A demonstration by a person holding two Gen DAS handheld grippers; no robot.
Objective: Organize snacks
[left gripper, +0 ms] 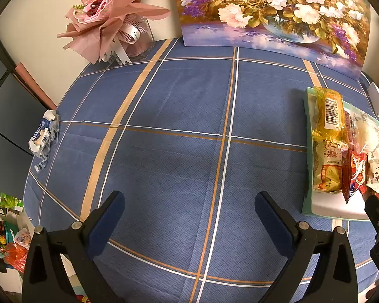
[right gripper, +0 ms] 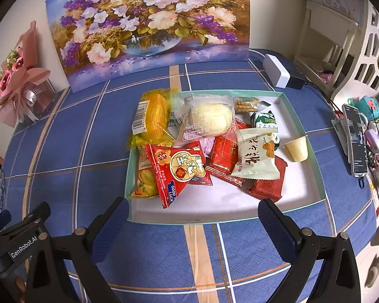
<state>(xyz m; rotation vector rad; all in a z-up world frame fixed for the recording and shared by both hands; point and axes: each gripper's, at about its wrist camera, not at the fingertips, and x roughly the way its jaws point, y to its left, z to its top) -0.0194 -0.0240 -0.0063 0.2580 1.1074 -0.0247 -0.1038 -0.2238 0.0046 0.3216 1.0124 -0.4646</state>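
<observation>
A shallow white tray with a teal rim (right gripper: 300, 197) sits on the blue plaid tablecloth and holds several snack packets: a red triangular packet (right gripper: 182, 171), a yellow wrapped cake (right gripper: 155, 116), a clear-wrapped pale pastry (right gripper: 207, 118), a white packet (right gripper: 257, 159), red packets (right gripper: 224, 156) and a small jelly cup (right gripper: 297, 147). My right gripper (right gripper: 192, 227) is open and empty just before the tray's near edge. My left gripper (left gripper: 189, 219) is open and empty over bare cloth, with the tray (left gripper: 336, 209) at its right. A crumpled blue-white wrapper (left gripper: 44, 136) lies at the table's left edge.
A flower painting (right gripper: 149, 25) leans on the wall behind the tray. A pink bouquet (left gripper: 108, 20) stands at the back left. A white box (right gripper: 275, 70) and a black adapter sit at the back right. A phone on a stand (right gripper: 355, 139) and small items crowd the right edge.
</observation>
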